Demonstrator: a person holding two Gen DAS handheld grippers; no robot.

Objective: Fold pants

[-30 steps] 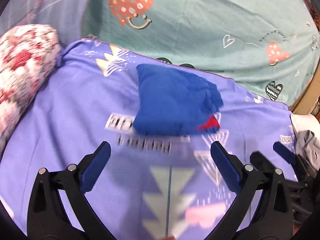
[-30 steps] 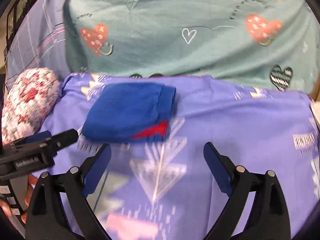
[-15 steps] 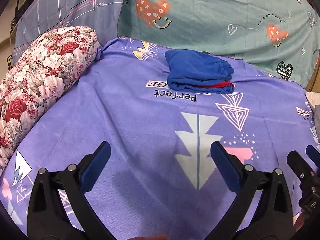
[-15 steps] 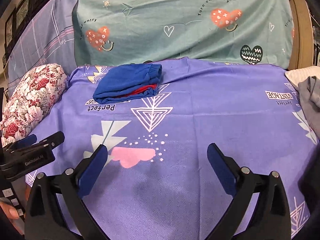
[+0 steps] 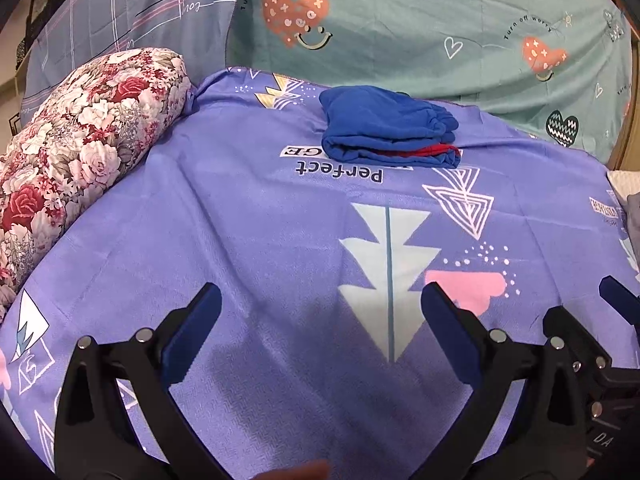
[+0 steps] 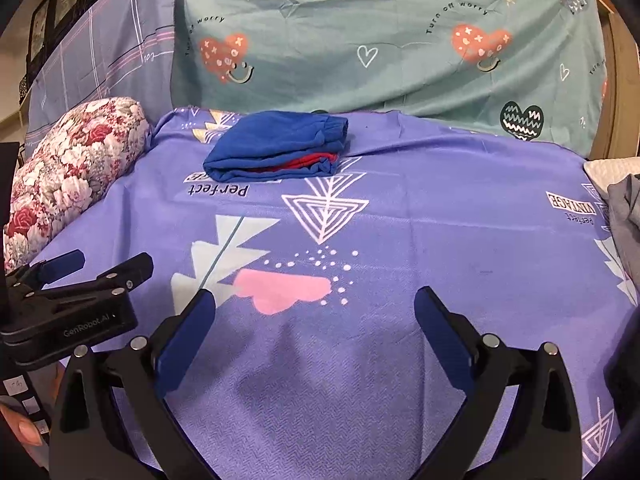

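Both your grippers hang wide apart and carry nothing.

Your left gripper [image 5: 320, 332] tilts downward with its blue pads [image 5: 192, 338] spread far apart and nothing between them. Your right gripper [image 6: 314, 330] sits just to the right of it at the same downward tilt, its jaws equally wide and bare. Seen from the right gripper, the left one lies side-on at its lower left, with your fingertip [image 6: 24, 432] showing below it.
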